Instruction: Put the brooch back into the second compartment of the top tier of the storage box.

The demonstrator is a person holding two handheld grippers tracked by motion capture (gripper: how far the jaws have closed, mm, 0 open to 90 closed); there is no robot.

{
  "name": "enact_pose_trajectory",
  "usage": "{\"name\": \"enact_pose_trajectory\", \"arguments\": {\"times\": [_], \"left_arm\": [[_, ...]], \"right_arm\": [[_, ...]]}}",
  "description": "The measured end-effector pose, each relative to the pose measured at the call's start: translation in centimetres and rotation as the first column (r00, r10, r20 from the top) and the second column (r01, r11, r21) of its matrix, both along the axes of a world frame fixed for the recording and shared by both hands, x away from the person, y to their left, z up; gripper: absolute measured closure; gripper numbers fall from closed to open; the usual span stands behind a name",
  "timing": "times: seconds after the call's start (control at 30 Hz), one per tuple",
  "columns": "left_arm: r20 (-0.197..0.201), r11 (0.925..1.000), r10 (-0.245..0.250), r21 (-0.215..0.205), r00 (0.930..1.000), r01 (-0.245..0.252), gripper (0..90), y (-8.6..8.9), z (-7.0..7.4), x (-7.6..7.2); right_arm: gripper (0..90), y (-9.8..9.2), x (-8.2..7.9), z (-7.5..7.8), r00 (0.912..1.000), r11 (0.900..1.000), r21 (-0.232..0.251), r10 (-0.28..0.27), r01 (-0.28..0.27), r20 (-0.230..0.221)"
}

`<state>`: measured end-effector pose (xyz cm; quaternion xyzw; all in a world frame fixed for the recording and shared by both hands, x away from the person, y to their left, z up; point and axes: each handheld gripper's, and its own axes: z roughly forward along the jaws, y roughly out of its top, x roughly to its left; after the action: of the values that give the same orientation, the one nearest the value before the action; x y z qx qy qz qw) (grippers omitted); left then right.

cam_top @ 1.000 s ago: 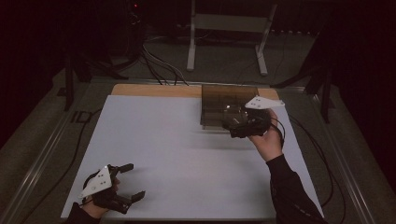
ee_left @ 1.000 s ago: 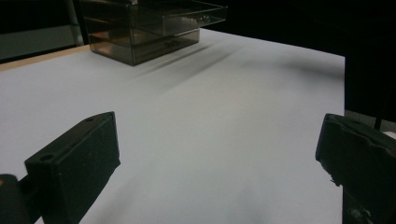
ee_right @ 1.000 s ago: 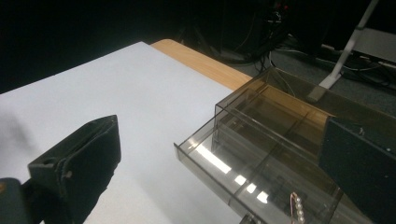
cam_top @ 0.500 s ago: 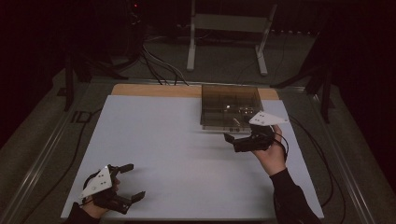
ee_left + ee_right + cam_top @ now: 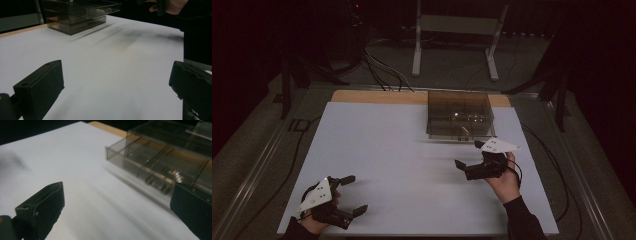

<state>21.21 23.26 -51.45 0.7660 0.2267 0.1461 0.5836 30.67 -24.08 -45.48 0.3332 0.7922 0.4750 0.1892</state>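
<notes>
**Both tools open over the white surface**

My left tool (image 5: 353,195) sits at the near left corner of the surface (image 5: 387,150), jaws spread wide, holding nothing. My right tool (image 5: 468,159) hovers near the right edge, jaws also wide apart and empty, pointing left. Just beyond it stands a smoky clear box (image 5: 459,116) with compartments; small items inside are too dim to tell. A wooden strip (image 5: 377,96) edges the far side. Behind, the room is dark: cables (image 5: 379,65) on the floor and a grey stand (image 5: 457,30).
</notes>
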Motion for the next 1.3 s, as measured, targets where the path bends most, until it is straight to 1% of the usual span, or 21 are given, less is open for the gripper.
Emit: {"name": "enact_pose_trajectory", "arguments": {"times": [0.07,0.13,0.2,0.3,0.33,0.43,0.47,0.6,0.7,0.73,0.87,0.9,0.93,1.0,1.1,1.17,1.23,1.3], "left_arm": [[0.000,1.0000,0.001,-0.003,1.0000,-0.001,0.7,0.0,0.0,0.0],[-0.003,1.0000,0.002,-0.004,1.0000,-0.002,0.6,0.0,0.0,0.0],[-0.001,1.0000,0.000,-0.002,1.0000,0.000,0.6,0.0,0.0,0.0],[-0.003,1.0000,0.002,-0.006,1.0000,-0.002,0.6,0.0,0.0,0.0],[-0.004,1.0000,0.001,-0.004,1.0000,-0.001,0.6,0.0,0.0,0.0],[-0.002,1.0000,0.001,-0.007,1.0000,-0.001,0.7,0.0,0.0,0.0],[-0.002,1.0000,0.001,-0.007,1.0000,-0.001,0.6,0.0,0.0,0.0],[-0.001,1.0000,-0.001,-0.004,1.0000,0.001,0.6,0.0,0.0,0.0],[-0.001,1.0000,-0.002,-0.004,1.0000,0.002,0.6,0.0,0.0,0.0],[-0.003,1.0000,-0.003,-0.004,1.0000,0.003,0.6,0.0,0.0,0.0],[-0.005,1.0000,-0.002,-0.009,1.0000,0.002,0.6,0.0,0.0,0.1],[-0.004,1.0000,-0.003,-0.003,1.0000,0.003,0.6,0.0,0.0,0.0],[-0.002,1.0000,-0.005,-0.001,1.0000,0.005,0.7,0.0,0.0,0.0],[-0.001,1.0000,-0.003,-0.005,1.0000,0.003,0.6,0.0,0.0,0.0],[-0.002,1.0000,-0.004,0.000,1.0000,0.004,0.6,0.0,0.0,0.0],[-0.001,1.0000,-0.004,-0.003,1.0000,0.004,0.6,0.0,0.0,0.0],[0.000,1.0000,-0.003,-0.002,1.0000,0.003,0.6,0.0,0.0,0.0],[-0.002,1.0000,-0.004,0.000,1.0000,0.004,0.7,-0.1,0.0,0.0]], "right_arm": [[0.0,-0.1,-0.1,-0.3,1.0000,1.000,-0.002,0.001,-0.001,0.000],[0.0,-0.3,-0.4,-1.1,0.9999,1.000,0.002,0.010,-0.010,-0.009],[0.0,-0.4,-0.6,-1.6,0.9998,1.000,-0.001,0.016,-0.016,-0.013],[0.0,-0.5,-0.8,-2.0,0.9997,1.000,-0.008,0.018,-0.018,-0.015],[0.0,-0.6,-1.0,-2.4,0.9996,1.000,-0.013,0.021,-0.021,-0.018],[0.0,-0.8,-1.3,-3.0,0.9993,1.000,-0.017,0.026,-0.026,-0.029],[0.0,-0.9,-1.4,-3.3,0.9992,1.000,-0.012,0.025,-0.026,-0.032],[0.0,-1.3,-1.9,-4.2,0.9988,0.999,-0.024,0.022,-0.023,-0.043],[0.0,-1.6,-2.3,-4.6,0.9985,0.999,-0.026,0.022,-0.023,-0.051],[0.0,-1.9,-2.6,-4.9,0.9981,0.999,-0.036,0.021,-0.023,-0.058],[0.0,-2.4,-3.1,-5.2,0.9981,0.999,-0.033,0.019,-0.021,-0.059],[0.0,-2.6,-3.3,-5.3,0.9982,0.999,-0.027,0.025,-0.026,-0.054],[0.0,-2.8,-3.7,-5.4,0.9984,0.999,-0.039,0.019,-0.021,-0.054],[0.0,-3.0,-4.0,-5.6,0.9985,0.999,-0.047,0.024,-0.027,-0.049],[0.0,-3.4,-4.5,-5.8,0.9985,0.998,-0.060,0.014,-0.018,-0.053],[0.0,-3.9,-4.9,-5.8,0.9988,0.998,-0.064,0.009,-0.012,-0.048],[0.0,-4.3,-5.2,-5.9,0.9987,0.999,-0.054,0.000,-0.003,-0.051],[0.0,-4.8,-5.4,-6.0,0.9985,0.998,-0.060,-0.015,0.012,-0.053]]}}
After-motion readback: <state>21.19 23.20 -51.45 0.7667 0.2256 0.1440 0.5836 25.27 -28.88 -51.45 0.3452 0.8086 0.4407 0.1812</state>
